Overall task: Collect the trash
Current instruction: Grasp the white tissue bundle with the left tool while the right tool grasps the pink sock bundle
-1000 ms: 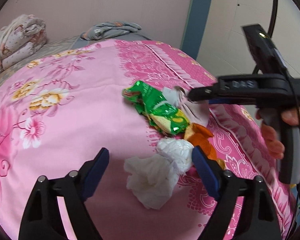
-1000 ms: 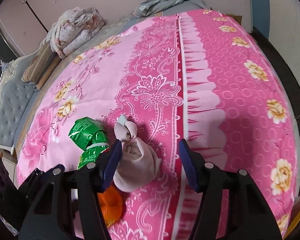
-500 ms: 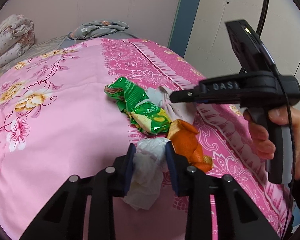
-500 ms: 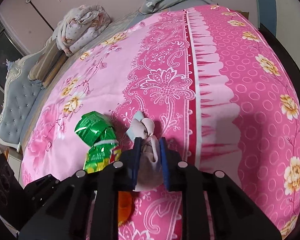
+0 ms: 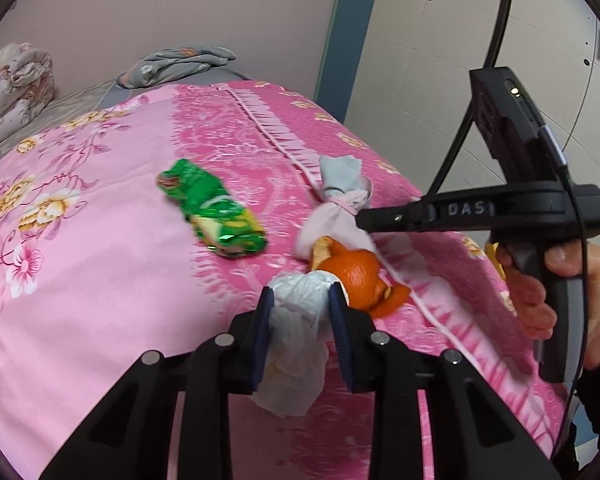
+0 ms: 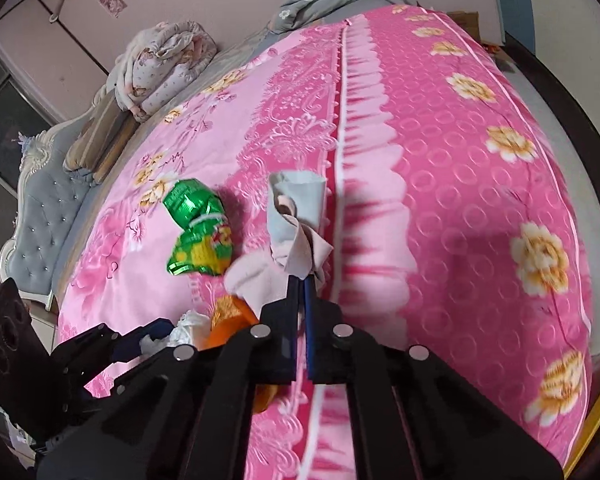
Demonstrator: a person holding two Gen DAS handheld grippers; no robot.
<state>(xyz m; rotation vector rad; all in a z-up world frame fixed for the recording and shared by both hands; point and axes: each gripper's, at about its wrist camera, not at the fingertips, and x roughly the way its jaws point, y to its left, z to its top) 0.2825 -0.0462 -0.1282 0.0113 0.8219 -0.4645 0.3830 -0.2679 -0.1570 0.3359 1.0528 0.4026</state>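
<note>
White letters "DAS" stand on the black plastic right gripper [image 5: 360, 222]'s arm, at three o'clock.

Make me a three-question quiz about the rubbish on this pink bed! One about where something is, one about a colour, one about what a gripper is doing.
1. Where is the orange peel?
A. on the folded quilt
B. beside the white tissue
C. on the floor

2. What colour is the snack wrapper?
A. green
B. blue
C. black

3. What is the right gripper doing?
A. hanging open above the bed
B. squeezing the wrapper
C. pinching the knotted pink cloth

Answers:
1 B, the peel lies right next to the tissue that the left gripper clamps.
2 A, it is shiny green with yellow print.
3 C, its jaws are shut on the cloth.
</note>
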